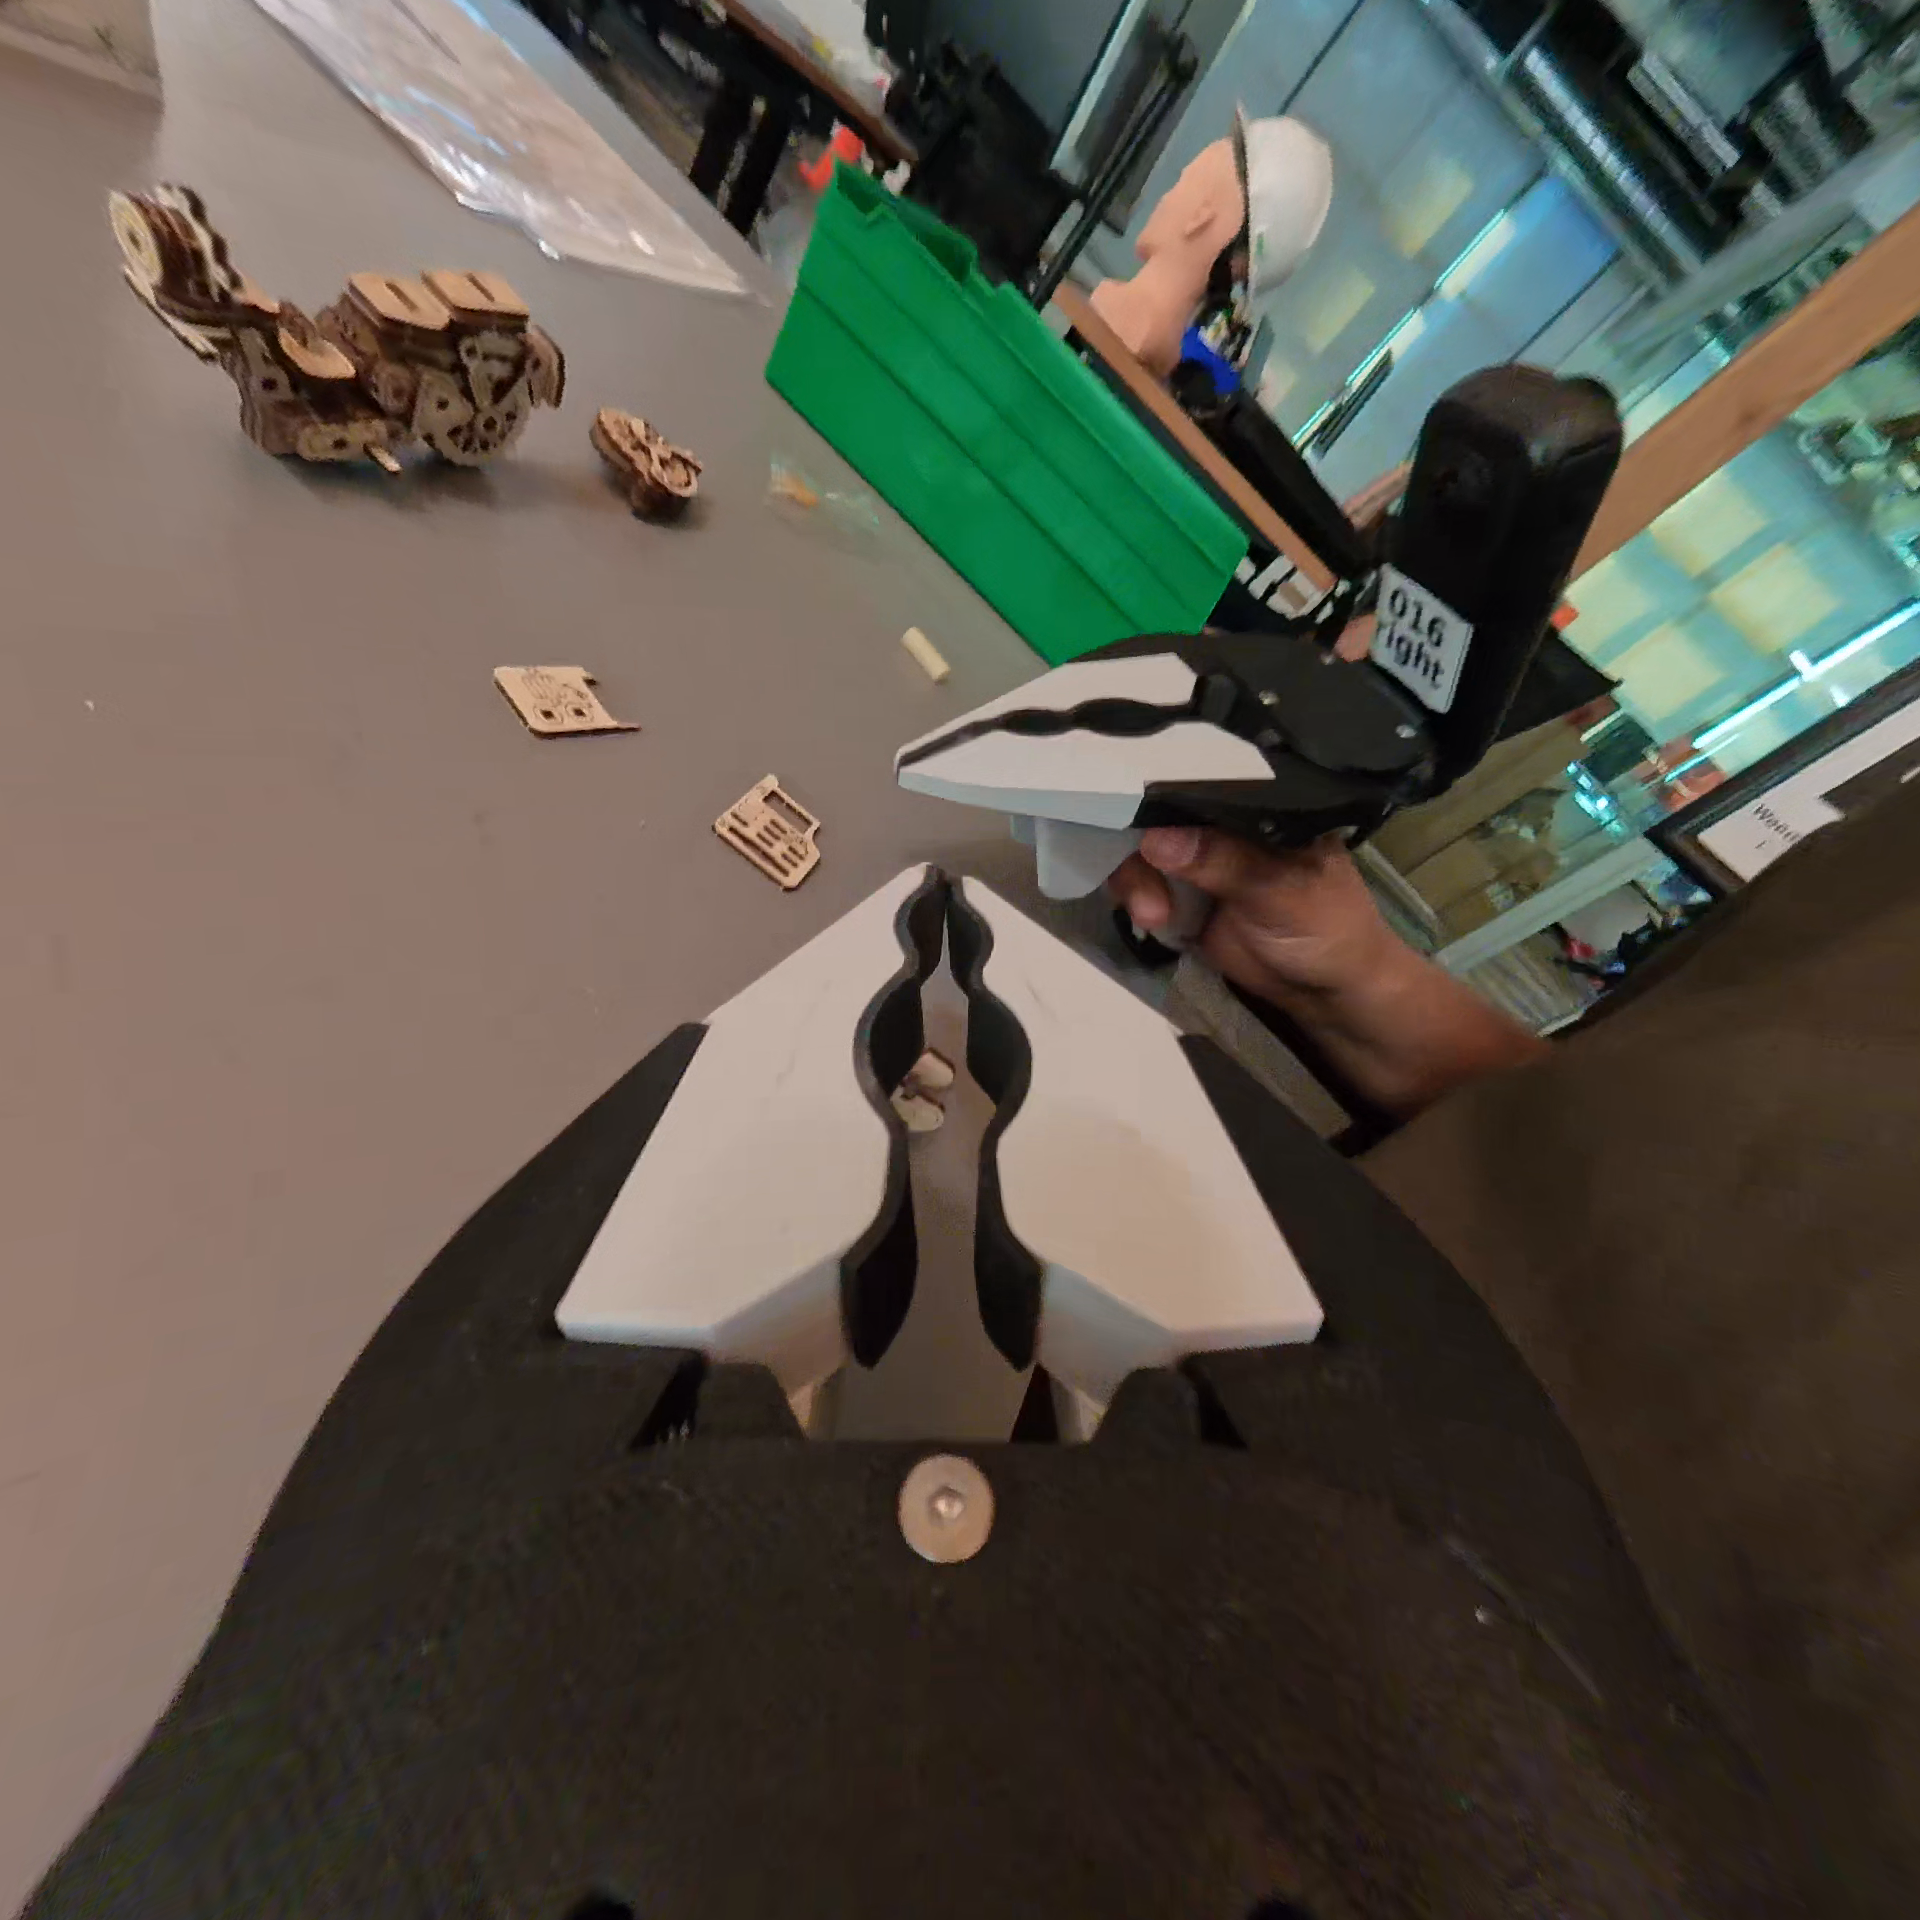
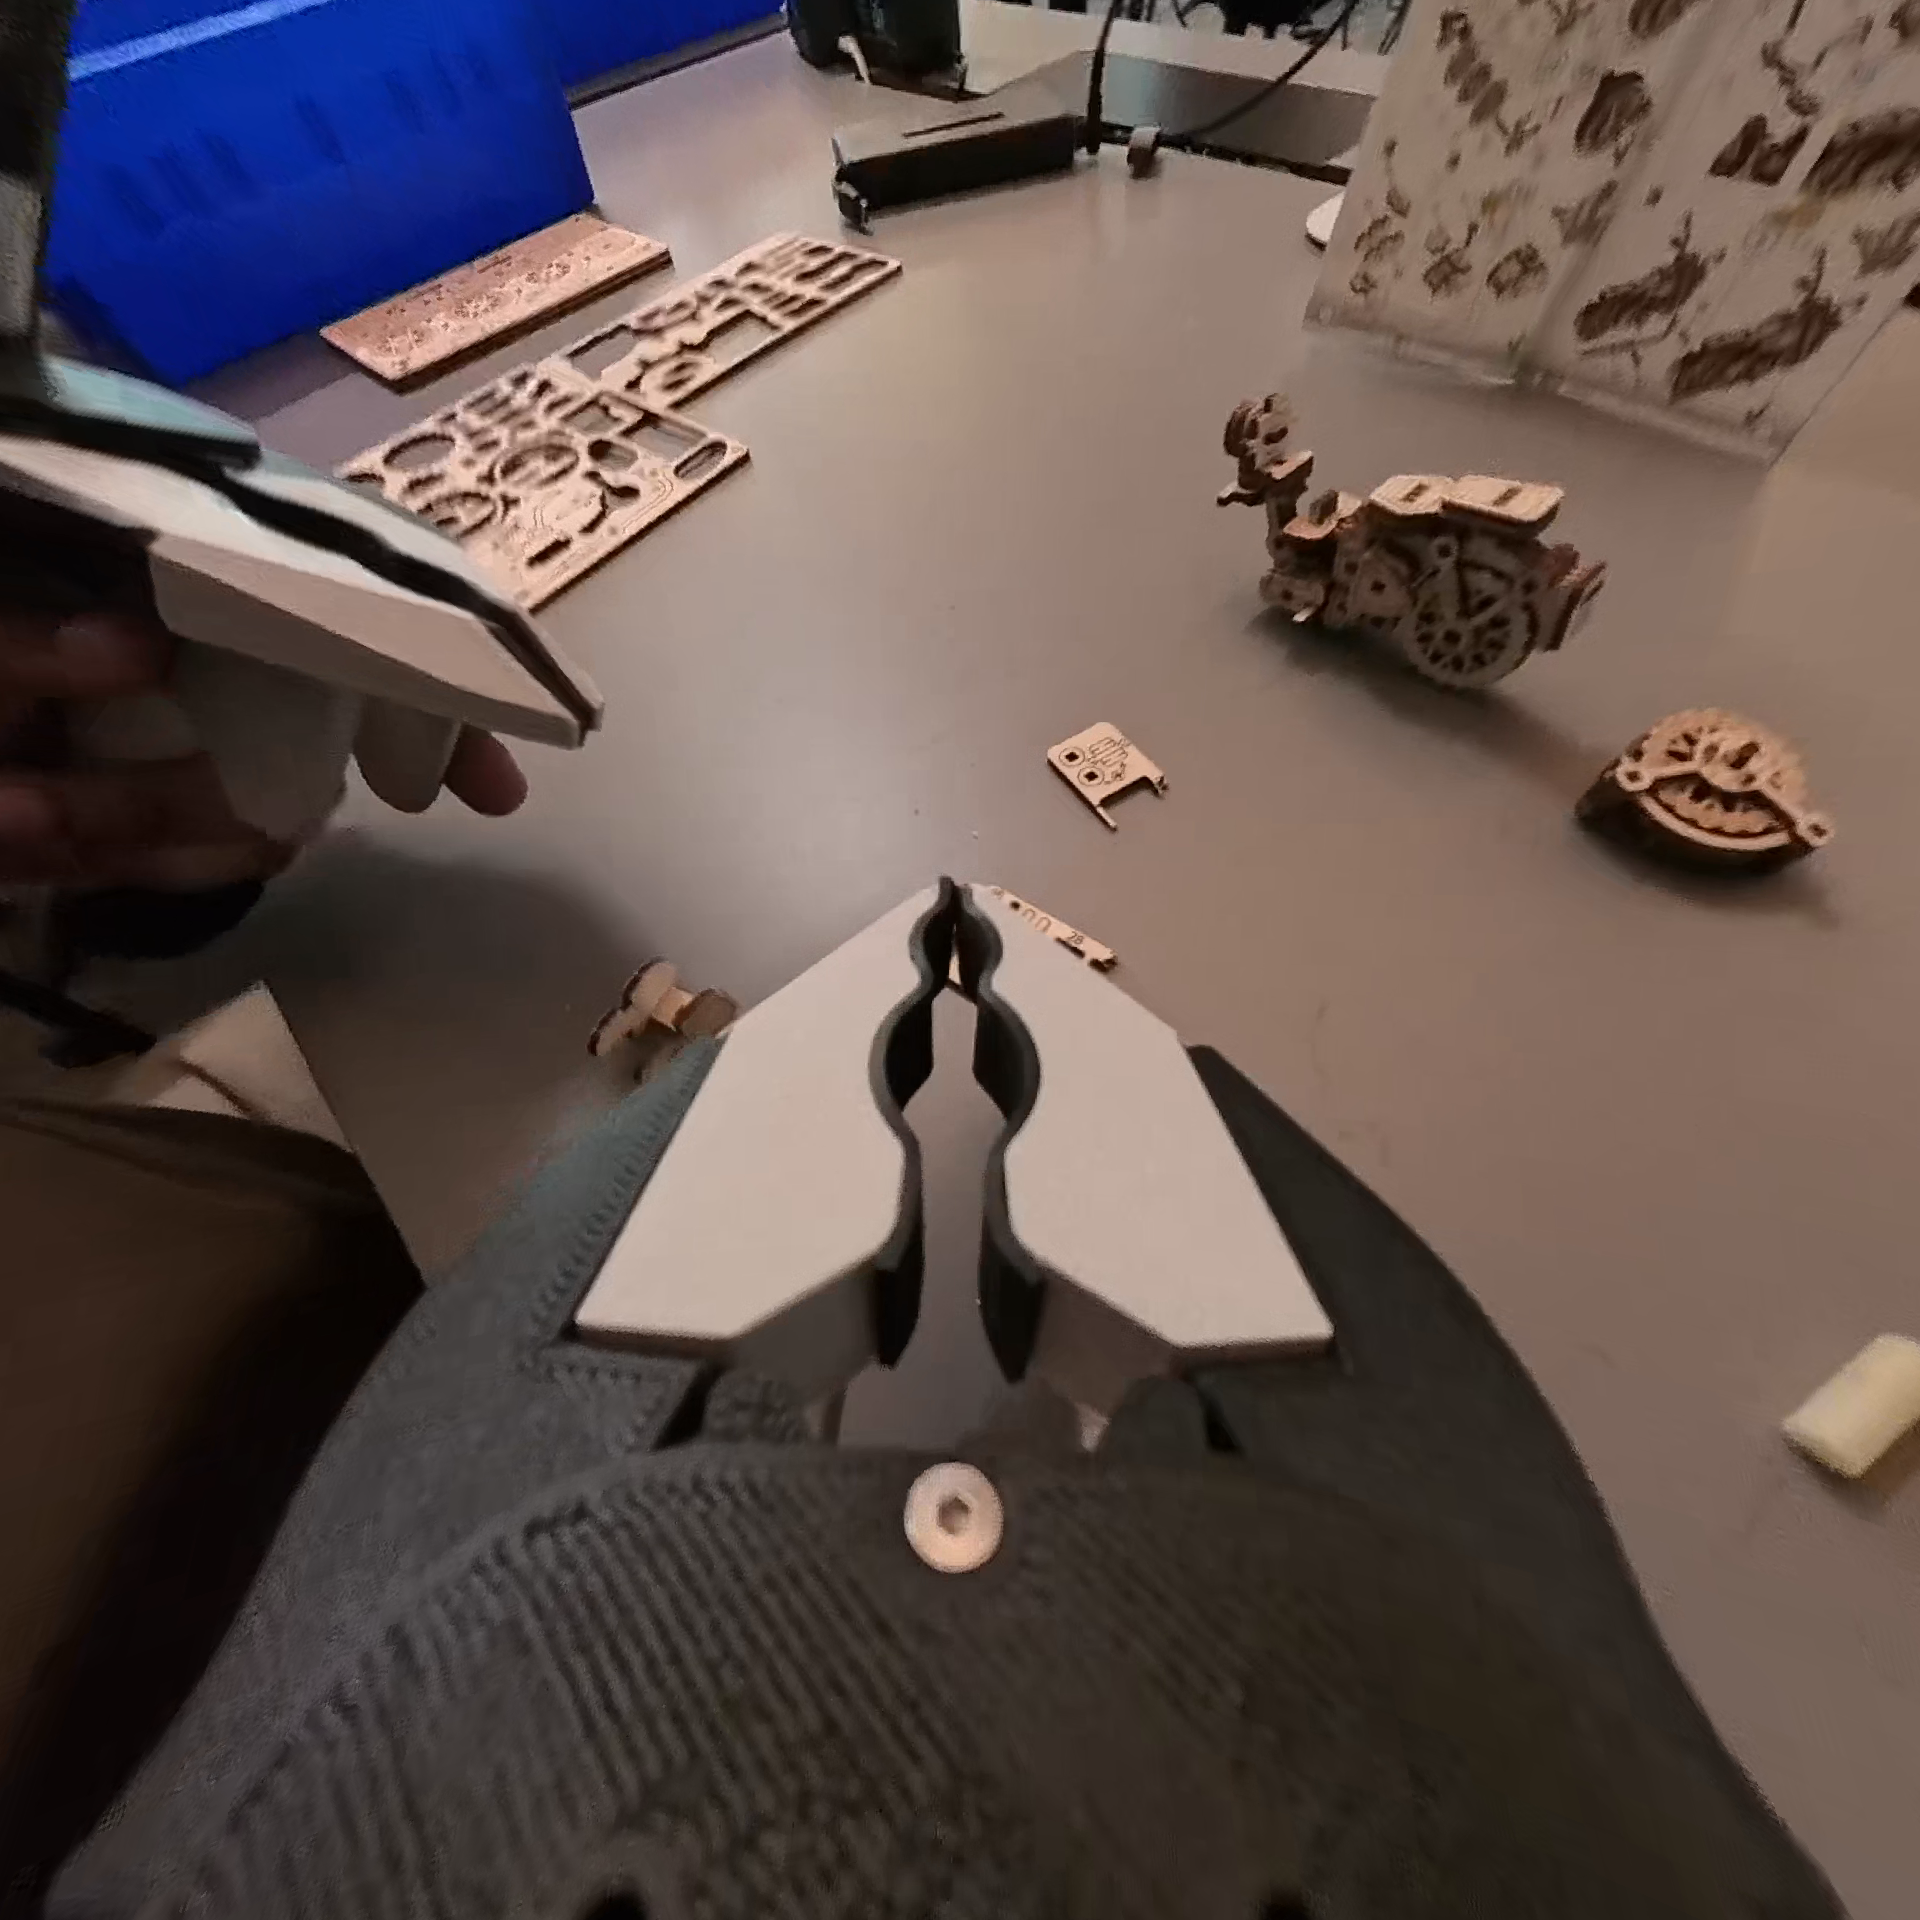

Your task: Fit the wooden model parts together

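Observation:
A partly built wooden motorcycle model [image 1: 343,353] [image 2: 1423,561] stands on the grey table. A wooden wheel sub-assembly [image 1: 644,462] [image 2: 1704,800] lies beside it. Two flat wooden parts [image 1: 561,701] [image 1: 769,831] lie nearer; in the right wrist view one [image 2: 1101,774] is in the open and the other [image 2: 1049,930] is partly hidden behind my right gripper [image 2: 956,894] [image 1: 904,764]. That gripper is shut and empty above the table. My left gripper [image 1: 943,883] [image 2: 582,717] is shut and empty. A small wooden axle piece [image 2: 665,1013] [image 1: 920,1091] lies on the table below it.
Wooden part sheets [image 2: 551,499] [image 2: 790,301] and a blue bin [image 2: 301,177] are at the far left. A printed instruction sheet [image 2: 1621,208] stands behind the model. A green bin [image 1: 987,416] sits at the table edge. A small white cylinder [image 2: 1860,1418] [image 1: 925,655] lies near it. Some 8 cm of space lies between my two pairs of fingers. The left tips stand about 7 cm off the small wooden axle piece [image 2: 665,1013].

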